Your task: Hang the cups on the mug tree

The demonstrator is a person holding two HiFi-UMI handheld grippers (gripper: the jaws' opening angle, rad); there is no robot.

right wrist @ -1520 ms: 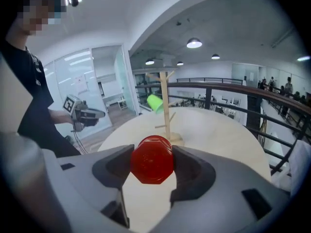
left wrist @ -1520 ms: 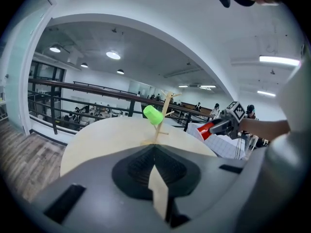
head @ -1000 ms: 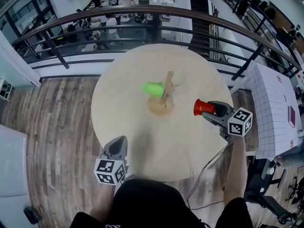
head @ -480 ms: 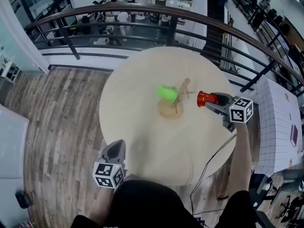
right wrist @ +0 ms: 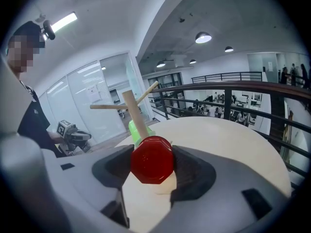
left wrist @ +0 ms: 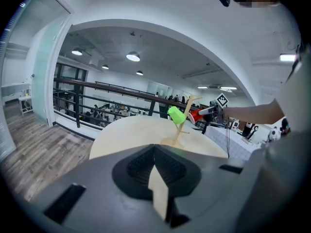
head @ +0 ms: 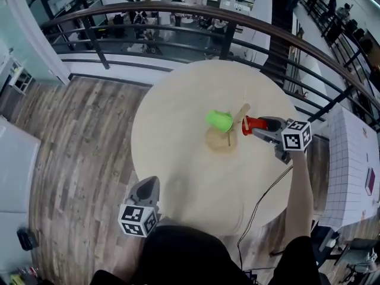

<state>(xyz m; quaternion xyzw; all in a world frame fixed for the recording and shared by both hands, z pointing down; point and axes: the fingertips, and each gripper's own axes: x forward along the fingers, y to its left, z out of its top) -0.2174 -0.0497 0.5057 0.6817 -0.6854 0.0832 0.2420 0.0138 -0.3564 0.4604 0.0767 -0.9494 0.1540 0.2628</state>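
A wooden mug tree (head: 233, 126) stands near the middle of the round table (head: 178, 159). A green cup (head: 219, 121) hangs on its left branch, also seen as the green cup (left wrist: 175, 115) from the left gripper view. My right gripper (head: 256, 126) is shut on a red cup (head: 250, 124), held level just right of the tree's post. In the right gripper view the red cup (right wrist: 152, 159) sits between the jaws, bottom toward the camera, with the mug tree (right wrist: 135, 113) right behind it. My left gripper (head: 145, 190) is shut and holds nothing, at the table's near left edge.
A curved dark railing (head: 178, 16) runs behind the table above a lower floor. A white gridded table (head: 356, 159) stands to the right. Wood flooring (head: 71, 147) lies to the left. A cable (head: 261, 206) hangs from my right gripper over the table edge.
My right gripper has carried the red cup leftward and farther away, up to the mug tree. The left gripper has stayed at the near edge.
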